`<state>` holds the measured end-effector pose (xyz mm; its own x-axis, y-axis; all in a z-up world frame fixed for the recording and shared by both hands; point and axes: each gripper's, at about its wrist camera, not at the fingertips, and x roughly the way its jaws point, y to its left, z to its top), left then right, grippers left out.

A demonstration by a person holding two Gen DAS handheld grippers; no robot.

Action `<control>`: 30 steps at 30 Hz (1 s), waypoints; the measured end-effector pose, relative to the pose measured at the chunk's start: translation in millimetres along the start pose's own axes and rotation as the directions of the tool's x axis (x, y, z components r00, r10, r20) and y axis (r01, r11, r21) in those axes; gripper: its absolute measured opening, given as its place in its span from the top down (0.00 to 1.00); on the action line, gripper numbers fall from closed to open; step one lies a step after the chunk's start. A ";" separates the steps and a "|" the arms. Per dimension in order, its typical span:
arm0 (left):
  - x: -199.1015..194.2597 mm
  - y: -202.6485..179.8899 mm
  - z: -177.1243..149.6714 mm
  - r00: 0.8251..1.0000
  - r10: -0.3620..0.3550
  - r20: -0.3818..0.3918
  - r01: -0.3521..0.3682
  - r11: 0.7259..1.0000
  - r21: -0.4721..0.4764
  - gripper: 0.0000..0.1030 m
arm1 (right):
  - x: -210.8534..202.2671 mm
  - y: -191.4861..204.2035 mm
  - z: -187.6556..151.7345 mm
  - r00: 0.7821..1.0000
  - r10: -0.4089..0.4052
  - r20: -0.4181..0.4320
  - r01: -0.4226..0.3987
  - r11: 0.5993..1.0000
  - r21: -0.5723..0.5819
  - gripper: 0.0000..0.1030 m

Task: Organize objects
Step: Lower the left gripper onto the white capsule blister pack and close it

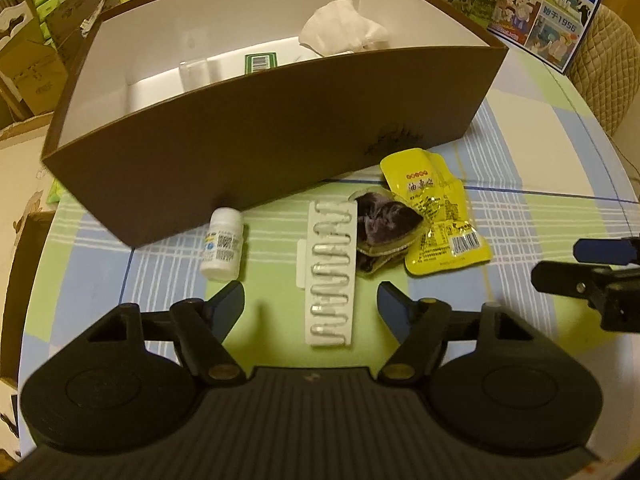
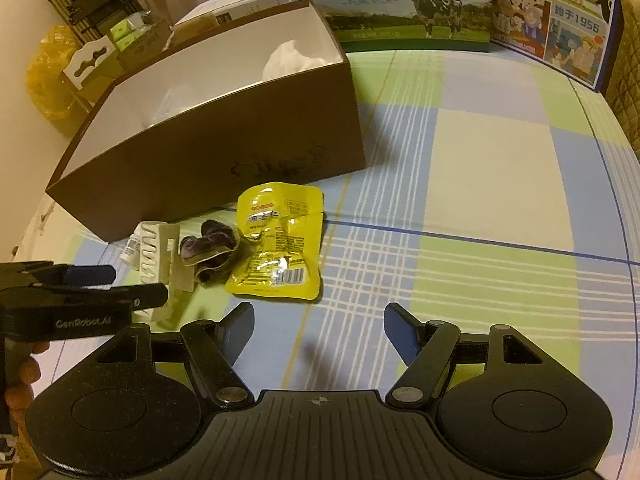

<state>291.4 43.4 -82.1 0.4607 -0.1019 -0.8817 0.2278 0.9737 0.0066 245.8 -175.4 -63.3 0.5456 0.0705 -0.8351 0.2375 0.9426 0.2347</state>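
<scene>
Four loose items lie on the checked tablecloth (image 2: 480, 152) just in front of the brown box (image 1: 280, 128). From L to R in the left wrist view: white pill bottle (image 1: 222, 244) lying on its side, touching or nearly touching the box's front wall; white blister strip (image 1: 330, 276) of silver capsules, long axis pointing away from the camera; dark purple crumpled wrapper (image 1: 384, 228) touching the strip's far R edge; yellow snack packet (image 1: 438, 216), partly under the wrapper, its far end just beside the box.

Box is open-topped, white inside. In it: crumpled white tissue (image 1: 346, 28) at the far R corner, a clear cup (image 1: 194, 74), and a green-edged barcode label (image 1: 260, 62); what the label belongs to can't be made out.

Left gripper (image 1: 310, 300) hovers low over the cloth w/ fingers wide apart, holding nothing; near end of the blister strip sits between the two tips. Right gripper (image 2: 319, 322) also spread wide, empty, over bare cloth to the R of the yellow packet and near it. Each gripper shows at the edge of the other's view.

Behind the box, two milk cartons (image 2: 408, 4) w/ cow pictures stand at the table's far edge.
</scene>
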 end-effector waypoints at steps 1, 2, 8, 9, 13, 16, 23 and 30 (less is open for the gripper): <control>2.2 -1.0 1.8 1.000 0.002 -0.001 -0.002 1.000 0.005 0.33 | 0.4 -1.0 0.1 1.000 -0.002 -0.001 0.002 1.000 0.002 0.33; 4.2 -1.9 3.5 1.000 0.005 -0.002 -0.005 1.000 0.009 0.33 | 0.8 -1.9 0.4 1.000 -0.005 -0.003 0.005 1.000 0.005 0.33; 15.2 -5.9 11.0 1.000 0.011 -0.004 -0.011 0.999 0.034 0.37 | 3.0 -6.2 1.4 1.000 -0.014 -0.008 0.014 1.000 0.017 0.33; 17.2 -5.8 11.8 1.000 0.011 -0.005 -0.011 0.999 0.034 0.39 | 3.3 -6.7 1.6 1.000 -0.015 -0.009 0.015 1.000 0.017 0.33; 22.5 -5.8 14.5 1.000 0.008 -0.011 -0.008 1.000 0.030 0.46 | 6.3 -7.5 2.3 1.000 -0.018 -0.012 0.018 1.000 0.023 0.33; 25.4 -5.3 15.2 1.000 0.000 -0.011 0.000 1.000 0.029 0.61 | 9.0 -7.6 3.1 1.000 -0.017 -0.009 0.017 1.000 0.023 0.33; 25.5 -2.0 14.2 1.000 -0.001 0.005 0.001 1.000 0.020 0.77 | 17.6 -4.9 10.5 1.000 -0.014 0.013 0.014 1.000 0.010 0.33; 17.6 11.5 12.7 1.000 0.017 0.020 -0.016 1.000 -0.013 0.77 | 41.9 5.7 19.6 1.000 -0.007 0.023 0.008 0.999 -0.032 0.33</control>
<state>313.0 50.3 -91.5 0.4816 -0.0896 -0.8718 0.2090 0.9778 0.0149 285.7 -173.5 -87.2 0.5626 0.0563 -0.8248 0.2156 0.9532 0.2121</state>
